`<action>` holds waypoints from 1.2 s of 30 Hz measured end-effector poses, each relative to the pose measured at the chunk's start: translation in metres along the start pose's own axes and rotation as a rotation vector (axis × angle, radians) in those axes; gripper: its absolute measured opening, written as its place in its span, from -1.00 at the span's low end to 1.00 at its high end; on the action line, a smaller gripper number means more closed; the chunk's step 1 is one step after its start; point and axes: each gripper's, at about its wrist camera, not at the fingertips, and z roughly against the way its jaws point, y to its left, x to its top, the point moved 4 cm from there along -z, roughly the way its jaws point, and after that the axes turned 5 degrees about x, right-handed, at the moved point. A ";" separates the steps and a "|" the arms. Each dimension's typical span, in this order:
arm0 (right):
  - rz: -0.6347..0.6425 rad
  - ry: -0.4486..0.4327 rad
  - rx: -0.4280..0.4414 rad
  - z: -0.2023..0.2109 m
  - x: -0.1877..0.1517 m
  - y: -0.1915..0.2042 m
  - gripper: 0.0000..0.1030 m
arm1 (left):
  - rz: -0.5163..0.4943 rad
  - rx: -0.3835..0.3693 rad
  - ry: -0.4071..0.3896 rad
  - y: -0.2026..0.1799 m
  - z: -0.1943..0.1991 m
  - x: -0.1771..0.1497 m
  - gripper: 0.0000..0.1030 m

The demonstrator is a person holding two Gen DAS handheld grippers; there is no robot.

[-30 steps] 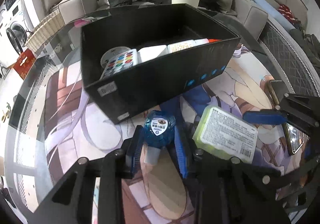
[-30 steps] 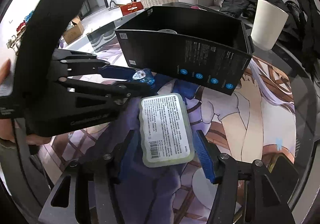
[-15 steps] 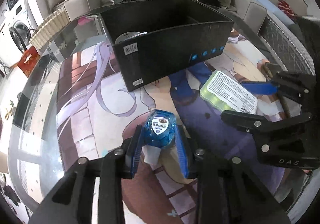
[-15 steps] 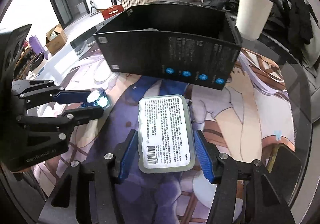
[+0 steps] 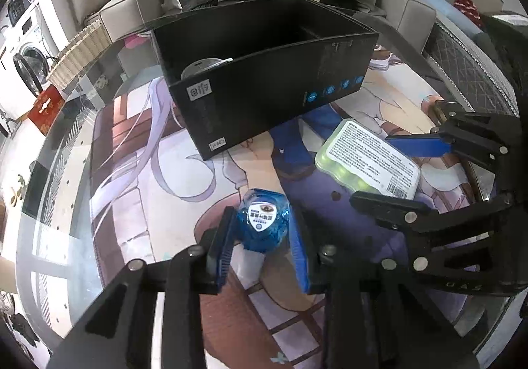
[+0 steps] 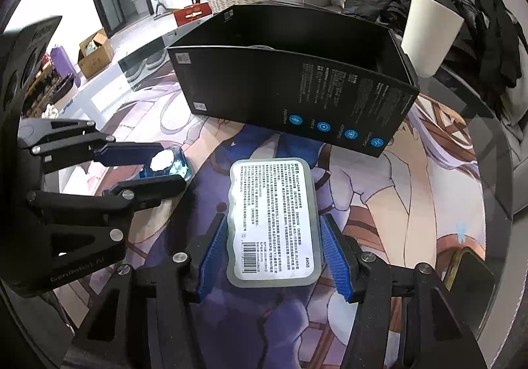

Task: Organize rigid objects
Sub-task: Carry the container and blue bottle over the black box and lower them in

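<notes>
We've got the left gripper [image 5: 262, 230] clamped on the blue bottle [image 5: 264, 224], frame centre; right gripper [image 6: 274, 250] straddles the flat pack [image 6: 274, 224], grip unclear. Next: both into black box [image 5: 264, 105], upper centre, w/ lift over wall

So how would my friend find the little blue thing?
Start at the big black box on the picture mat. In front of it, the left hand-held gripper pinches a small blue bottle. It is shiny clear blue with a white shield label, unlike the flat green case nearby.
</notes>
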 end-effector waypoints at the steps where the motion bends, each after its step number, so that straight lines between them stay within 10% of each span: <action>1: -0.002 -0.001 0.007 0.000 0.000 0.000 0.10 | 0.001 0.000 0.000 -0.001 0.000 0.000 -0.42; 11: -0.019 -0.096 0.009 0.025 0.007 0.002 0.09 | 0.019 -0.008 -0.058 0.000 0.015 0.006 -0.42; 29: 0.035 -0.757 -0.070 0.169 0.020 0.029 0.09 | 0.063 0.077 -0.721 0.021 0.160 0.019 -0.42; 36: 0.048 -0.813 -0.067 0.186 0.018 0.040 0.09 | 0.061 0.072 -0.758 0.026 0.169 0.016 -0.42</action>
